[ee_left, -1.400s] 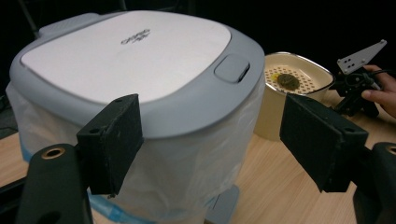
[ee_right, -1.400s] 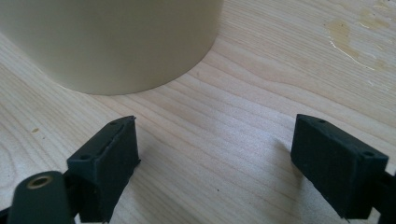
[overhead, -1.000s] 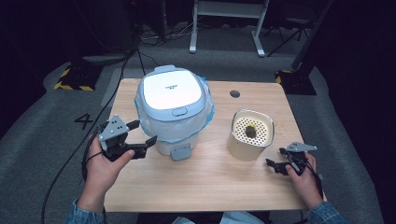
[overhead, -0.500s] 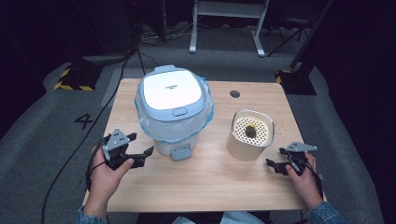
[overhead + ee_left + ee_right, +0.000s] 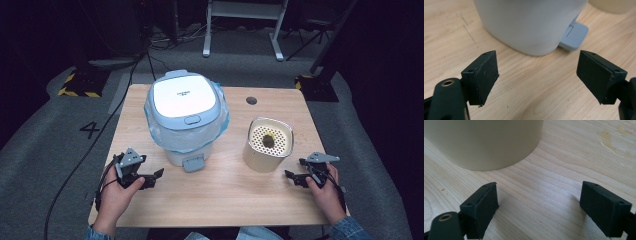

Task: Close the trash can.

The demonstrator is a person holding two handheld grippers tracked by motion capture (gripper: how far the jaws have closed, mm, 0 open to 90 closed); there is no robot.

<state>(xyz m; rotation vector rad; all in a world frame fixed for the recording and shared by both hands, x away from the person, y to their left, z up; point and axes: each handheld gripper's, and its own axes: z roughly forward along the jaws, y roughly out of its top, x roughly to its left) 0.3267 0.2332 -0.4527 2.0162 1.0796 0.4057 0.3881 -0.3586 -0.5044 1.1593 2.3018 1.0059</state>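
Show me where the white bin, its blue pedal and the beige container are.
white bin (image 5: 183,97), high view, centre of its lid.
blue pedal (image 5: 573,35), left gripper view, its flat top.
beige container (image 5: 260,160), high view, its front wall.

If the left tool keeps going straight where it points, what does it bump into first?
Probably the white bin. The left tool is open and points at the bin's lower wall, with only bare table between. The grey pedal sits off to one side, so the tool likely misses it.

bin (image 5: 186,117) centre-left on table (image 5: 235,200) | container (image 5: 267,145) right of bin
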